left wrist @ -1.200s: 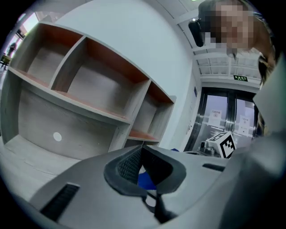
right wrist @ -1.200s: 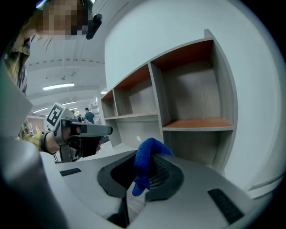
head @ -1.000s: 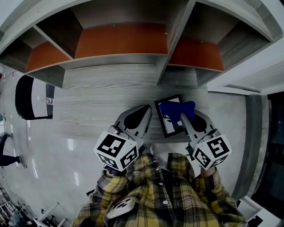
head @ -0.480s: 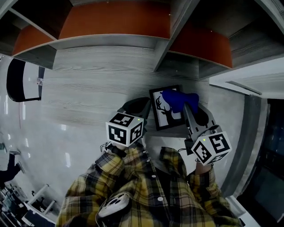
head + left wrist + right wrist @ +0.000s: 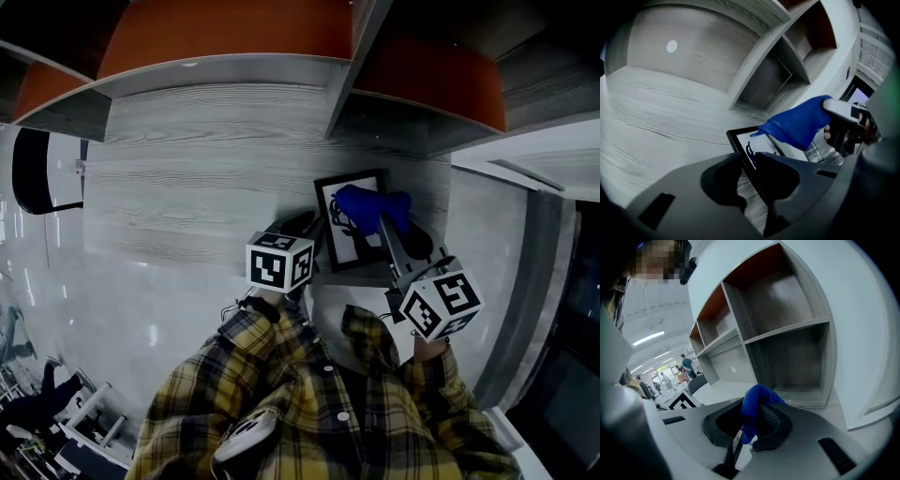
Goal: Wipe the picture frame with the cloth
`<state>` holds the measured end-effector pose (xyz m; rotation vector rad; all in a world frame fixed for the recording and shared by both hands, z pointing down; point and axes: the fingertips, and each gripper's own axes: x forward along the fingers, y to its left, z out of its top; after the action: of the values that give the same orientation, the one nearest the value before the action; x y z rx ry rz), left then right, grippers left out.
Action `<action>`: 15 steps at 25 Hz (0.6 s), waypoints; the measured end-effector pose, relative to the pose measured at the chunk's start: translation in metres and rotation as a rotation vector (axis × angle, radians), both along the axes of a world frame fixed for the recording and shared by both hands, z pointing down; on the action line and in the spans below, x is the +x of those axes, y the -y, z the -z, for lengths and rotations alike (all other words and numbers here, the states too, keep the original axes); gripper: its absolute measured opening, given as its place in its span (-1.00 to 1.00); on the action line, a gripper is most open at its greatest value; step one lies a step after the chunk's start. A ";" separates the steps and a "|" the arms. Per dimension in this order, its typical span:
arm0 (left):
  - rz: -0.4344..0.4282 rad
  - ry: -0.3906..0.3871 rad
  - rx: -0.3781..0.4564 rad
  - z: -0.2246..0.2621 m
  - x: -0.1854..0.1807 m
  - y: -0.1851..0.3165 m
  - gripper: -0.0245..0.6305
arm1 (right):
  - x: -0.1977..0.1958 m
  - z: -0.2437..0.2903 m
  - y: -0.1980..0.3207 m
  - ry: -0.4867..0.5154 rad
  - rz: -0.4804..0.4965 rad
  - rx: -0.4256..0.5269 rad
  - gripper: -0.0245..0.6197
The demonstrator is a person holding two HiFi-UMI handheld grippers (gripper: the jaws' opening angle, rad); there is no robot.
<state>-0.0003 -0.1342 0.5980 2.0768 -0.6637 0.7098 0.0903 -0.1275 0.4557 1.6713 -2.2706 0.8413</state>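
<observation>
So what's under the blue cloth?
The picture frame is under the cloth. Part of its dark drawing shows beside the cloth; the rest, at the frame's upper right, is covered.

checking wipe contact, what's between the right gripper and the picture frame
The blue cloth, clamped in the right gripper, hangs between it and the picture frame. The head view and the left gripper view both show this.
</observation>
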 end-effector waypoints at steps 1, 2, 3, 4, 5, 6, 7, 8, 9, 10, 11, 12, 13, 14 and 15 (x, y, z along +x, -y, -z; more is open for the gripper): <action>-0.006 0.013 -0.004 -0.006 0.001 -0.002 -0.67 | 0.001 -0.001 0.001 0.003 0.002 0.000 -0.80; -0.012 0.025 -0.007 -0.011 0.001 -0.004 -0.67 | 0.001 -0.002 0.002 0.006 0.004 0.001 -0.80; -0.019 0.036 -0.010 -0.016 0.001 -0.007 -0.67 | 0.002 -0.003 0.003 0.007 0.005 0.003 -0.80; -0.026 0.043 -0.017 -0.020 0.002 -0.009 -0.67 | 0.003 -0.004 0.005 0.008 0.005 0.004 -0.80; -0.030 0.047 -0.025 -0.024 0.003 -0.011 -0.67 | 0.004 -0.005 0.006 0.008 0.005 0.004 -0.80; -0.030 0.046 -0.036 -0.027 0.003 -0.013 -0.67 | 0.004 -0.006 0.008 0.008 0.006 0.005 -0.80; -0.024 0.039 -0.046 -0.029 0.004 -0.014 -0.67 | 0.003 -0.007 0.009 0.008 0.008 0.005 -0.80; -0.016 0.028 -0.055 -0.030 0.004 -0.015 -0.67 | 0.002 -0.009 0.010 0.009 0.012 0.003 -0.80; -0.006 0.015 -0.064 -0.031 0.004 -0.015 -0.68 | 0.000 -0.011 0.011 0.010 0.017 0.001 -0.80; 0.001 0.001 -0.072 -0.031 0.004 -0.016 -0.68 | -0.002 -0.014 0.013 0.011 0.025 -0.002 -0.80; 0.006 -0.011 -0.079 -0.031 0.004 -0.016 -0.68 | -0.006 -0.017 0.014 0.011 0.035 -0.005 -0.80; 0.008 -0.019 -0.085 -0.032 0.004 -0.016 -0.68 | -0.009 -0.020 0.016 0.010 0.046 -0.008 -0.80; 0.007 -0.024 -0.090 -0.032 0.004 -0.016 -0.68 | -0.014 -0.023 0.019 0.006 0.059 -0.011 -0.80; 0.005 -0.027 -0.094 -0.032 0.005 -0.016 -0.69 | -0.018 -0.025 0.022 0.002 0.073 -0.012 -0.80; 0.004 -0.029 -0.098 -0.032 0.006 -0.016 -0.70 | -0.023 -0.027 0.026 -0.002 0.087 -0.010 -0.80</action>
<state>0.0053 -0.1181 0.6301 1.9923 -0.6047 0.6946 0.0677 -0.1535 0.4828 1.5560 -2.3156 0.8299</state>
